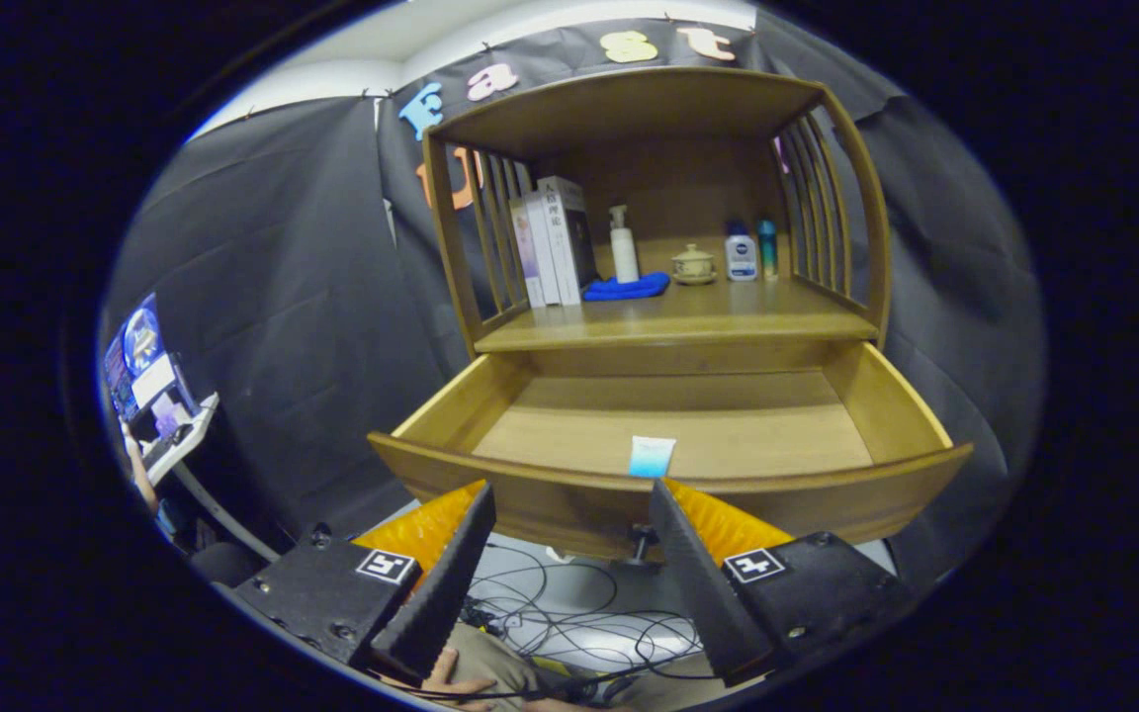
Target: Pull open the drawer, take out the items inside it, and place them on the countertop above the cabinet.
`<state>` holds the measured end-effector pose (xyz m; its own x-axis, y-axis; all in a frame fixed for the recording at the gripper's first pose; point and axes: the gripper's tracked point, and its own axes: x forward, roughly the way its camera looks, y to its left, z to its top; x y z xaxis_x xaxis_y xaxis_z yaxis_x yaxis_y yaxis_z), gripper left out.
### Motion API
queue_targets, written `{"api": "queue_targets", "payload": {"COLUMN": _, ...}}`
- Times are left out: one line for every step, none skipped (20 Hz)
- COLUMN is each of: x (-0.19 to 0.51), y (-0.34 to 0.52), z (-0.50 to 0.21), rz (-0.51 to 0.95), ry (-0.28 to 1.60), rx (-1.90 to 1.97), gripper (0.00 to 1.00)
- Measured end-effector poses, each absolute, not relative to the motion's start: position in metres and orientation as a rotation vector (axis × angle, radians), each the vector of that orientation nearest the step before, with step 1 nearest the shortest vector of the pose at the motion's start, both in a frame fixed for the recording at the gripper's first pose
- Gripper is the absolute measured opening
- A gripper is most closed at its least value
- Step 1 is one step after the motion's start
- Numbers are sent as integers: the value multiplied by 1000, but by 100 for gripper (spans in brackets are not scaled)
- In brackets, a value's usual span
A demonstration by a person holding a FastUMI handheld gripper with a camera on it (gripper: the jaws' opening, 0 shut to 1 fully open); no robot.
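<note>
Drawer [668, 435] is pulled out, its front rail just ahead of the tongs' [569, 499] tips and a little above them. One item shows inside: a small pale-blue packet [652, 456] lying flat on the drawer floor, close behind the front rail, just beyond the right finger [688, 554]. Rest of the drawer floor looks bare from here, though the rail hides the strip right behind it.

Tongs are spread wide apart, holding nothing. My read: the opening step is finished and the packet is next. The wide spread suits a flat, thin item, but it will be awkward to pinch off the wood and may need sliding to an edge or tilting.

Left to right, beyond the tongs: a person's hand [139, 470] with some gear far off to the left, clear of the cabinet. Then on the desk [678, 321] above the drawer: books [552, 242] upright against the left slats, a blue cloth [627, 288] just beside them, a pump bottle [622, 245] behind the cloth, a small lidded pot [693, 264], a white bottle with a blue cap [741, 251], and a slim teal bottle [767, 247] near the right slats. These sit toward the back, so the front strip of the desk is free, the obvious drop spot.

Below the tongs: loose cables [569, 613] on the floor.

Risk: the front rail sits between tips and packet, so the approach should go over it, not through.
</note>
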<state>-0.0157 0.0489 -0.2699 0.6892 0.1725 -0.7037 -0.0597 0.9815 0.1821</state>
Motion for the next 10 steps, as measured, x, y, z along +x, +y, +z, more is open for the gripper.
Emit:
{"api": "queue_targets", "payload": {"x": -6, "y": 49, "z": -265, "rz": 132, "ry": 790, "rx": 139, "gripper": 99}}
{"api": "queue_targets", "payload": {"x": 3, "y": 46, "z": -266, "rz": 118, "ry": 808, "rx": 126, "gripper": 98}}
{"api": "queue_targets", "payload": {"x": 10, "y": 42, "z": -270, "rz": 93, "ry": 840, "rx": 117, "gripper": 98}}
{"api": "queue_targets", "payload": {"x": 17, "y": 38, "z": -275, "rz": 60, "ry": 887, "rx": 118, "gripper": 98}}
{"api": "queue_targets", "payload": {"x": 25, "y": 35, "z": -282, "rz": 42, "ry": 932, "rx": 127, "gripper": 98}}
{"api": "queue_targets", "payload": {"x": 37, "y": 35, "z": -291, "rz": 30, "ry": 970, "rx": 149, "gripper": 98}}
{"api": "queue_targets", "payload": {"x": 45, "y": 35, "z": -301, "rz": 23, "ry": 1025, "rx": 172, "gripper": 98}}
{"api": "queue_targets", "payload": {"x": 46, "y": 34, "z": -311, "rz": 11, "ry": 1089, "rx": 197, "gripper": 98}}
{"api": "queue_targets", "payload": {"x": 49, "y": 34, "z": -322, "rz": 7, "ry": 1151, "rx": 224, "gripper": 99}}
{"api": "queue_targets", "payload": {"x": 51, "y": 32, "z": -331, "rz": -13, "ry": 1212, "rx": 253, "gripper": 98}}
